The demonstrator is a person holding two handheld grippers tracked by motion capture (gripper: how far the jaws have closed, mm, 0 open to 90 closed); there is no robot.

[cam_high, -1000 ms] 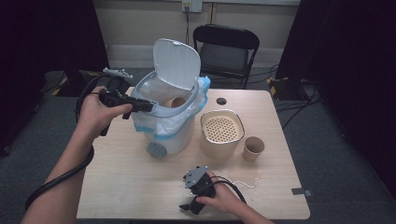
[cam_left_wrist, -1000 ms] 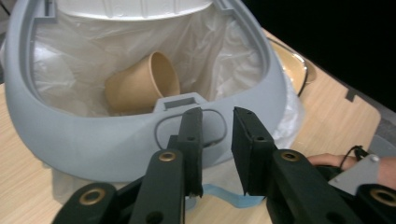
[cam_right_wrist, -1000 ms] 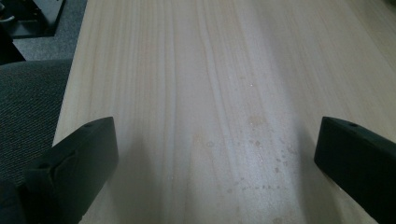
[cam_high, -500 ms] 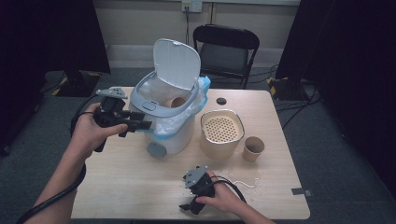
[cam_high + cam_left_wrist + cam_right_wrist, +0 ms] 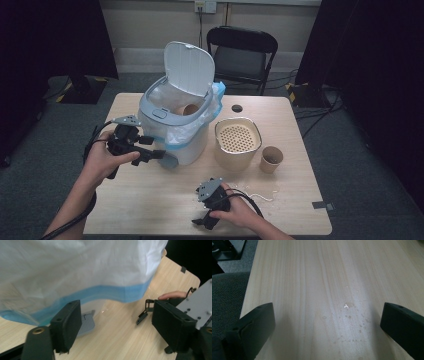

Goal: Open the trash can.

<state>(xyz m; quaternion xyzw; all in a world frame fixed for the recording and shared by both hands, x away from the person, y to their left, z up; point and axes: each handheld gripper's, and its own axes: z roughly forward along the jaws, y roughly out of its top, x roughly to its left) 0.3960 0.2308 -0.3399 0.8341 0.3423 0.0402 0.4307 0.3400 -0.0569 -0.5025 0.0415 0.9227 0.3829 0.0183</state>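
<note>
A white pedal bin [image 5: 176, 131] stands on the table with its lid up, lined with a white bag with a blue band [image 5: 75, 272]. A brown paper cup [image 5: 188, 109] lies inside it. My left gripper [image 5: 153, 149] is low at the bin's left side. Its jaws have just been opening and now stand open [image 5: 117, 327] with nothing between them, in front of the bag's blue band and the grey foot pedal [image 5: 86, 325]. My right gripper [image 5: 207, 219] rests near the table's front edge, open [image 5: 327, 330] over bare wood.
To the right of the bin stand a beige tub with a perforated insert [image 5: 238, 142] and a second paper cup [image 5: 271, 159]. A small black disc [image 5: 237, 108] lies behind them. A black chair [image 5: 242, 50] stands past the table's far edge.
My left hand has come down from the bin's rim to its base by the pedal, and its jaws have gone from shut to open. The right hand has stayed put.
</note>
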